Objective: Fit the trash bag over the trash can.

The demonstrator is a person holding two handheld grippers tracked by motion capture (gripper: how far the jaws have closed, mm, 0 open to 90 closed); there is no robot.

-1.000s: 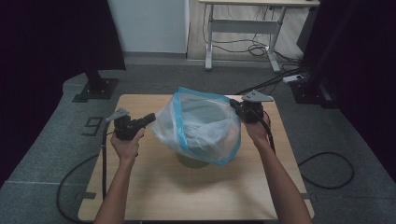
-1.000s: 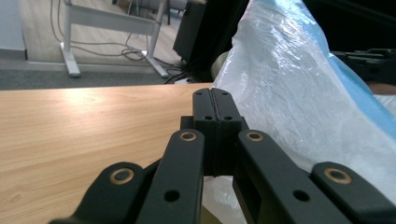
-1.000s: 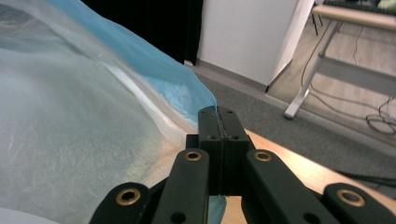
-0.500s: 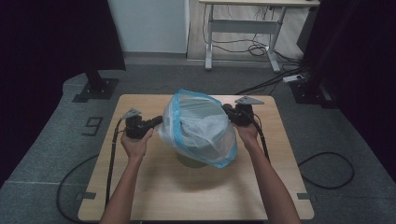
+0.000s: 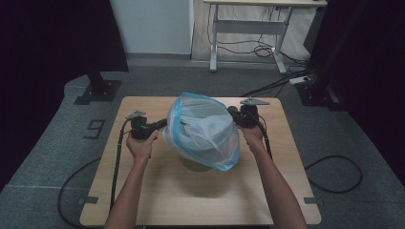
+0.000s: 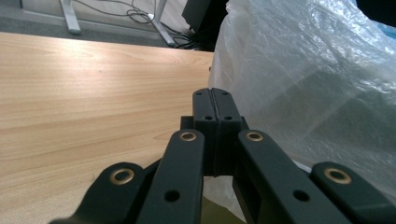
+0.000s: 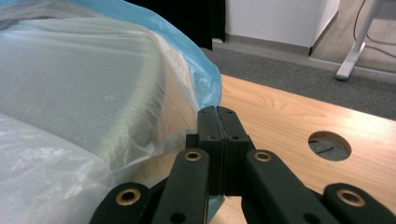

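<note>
High view: wooden table (image 5: 157, 200), a translucent plastic bag (image 5: 205, 131) with a blue rim stretched over a greenish bin (image 5: 196, 164) near the table's middle. Left gripper (image 5: 160, 125) at the bag's left edge, right gripper (image 5: 235, 113) at its right edge, both held by bare hands, forearms coming in from the bottom. Bag sits between the two grippers, pulled up and puffed, covering the bin top; bin base shows below the plastic. Cables trail from each gripper down the table sides.

Left gripper view: jaws pressed together, no gap, with thin bag film (image 6: 317, 84) running just beside and under them. It looks pinched, though the exact pinch point is hidden. Bare tabletop (image 6: 84, 93) to the left.

Right gripper view: jaws closed tight too, blue rim of the bag (image 7: 187, 56) meeting the tips, film bunched at the jaw base. A round hole (image 7: 329, 145) in the tabletop lies to the right.
</note>
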